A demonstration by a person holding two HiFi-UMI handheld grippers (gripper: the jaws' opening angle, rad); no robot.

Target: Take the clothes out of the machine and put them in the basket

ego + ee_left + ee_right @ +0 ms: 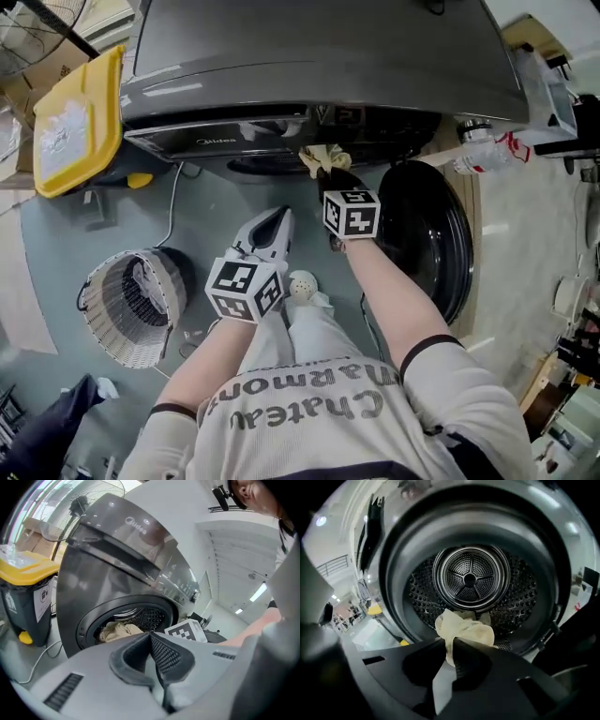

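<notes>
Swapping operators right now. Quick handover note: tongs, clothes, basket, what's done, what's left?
Left tongs: shut, nothing between them, held in front of the machine.
Right tongs: shut on the cream cloth at the drum mouth. The door is open.
Basket: on the floor to the person's left, tilted, no clothes visible in it.
Done: cloth gripped.
Left: carry it out to the basket and release. The drum shows nothing else behind the cloth, but check.
</notes>
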